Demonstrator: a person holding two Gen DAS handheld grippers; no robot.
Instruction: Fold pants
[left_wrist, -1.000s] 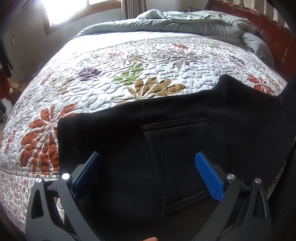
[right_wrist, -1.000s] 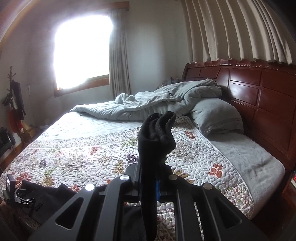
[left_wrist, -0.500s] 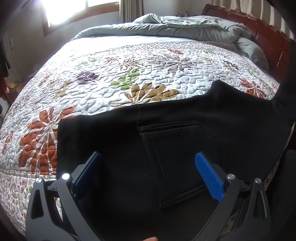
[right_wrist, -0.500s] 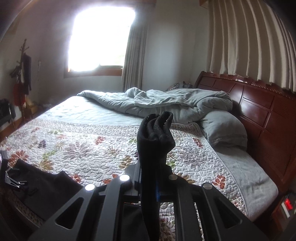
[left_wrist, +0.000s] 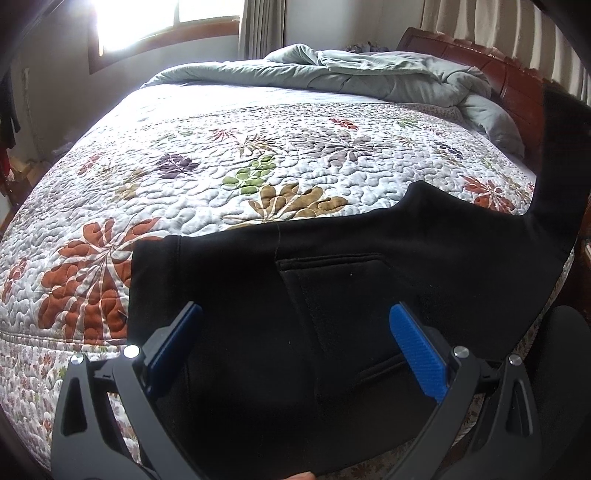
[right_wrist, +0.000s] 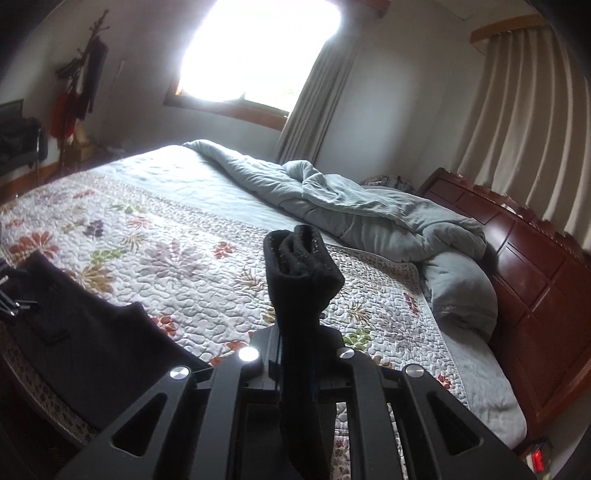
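Observation:
Black pants lie across the near edge of the bed, waistband to the left and a back pocket facing up. My left gripper is open just above the seat of the pants, blue pads either side of the pocket. My right gripper is shut on the bunched cuff end of the pants legs, held up above the bed. The lifted leg rises at the right edge of the left wrist view. The rest of the pants lies at the lower left of the right wrist view.
The bed has a floral quilt and a rumpled grey duvet and pillow at the wooden headboard. A window and a coat rack stand beyond the bed.
My right gripper has raised the cuff end and turned left, toward the window. The lifted leg has risen at the right of the left wrist view. My left gripper has stayed open over the pocket.

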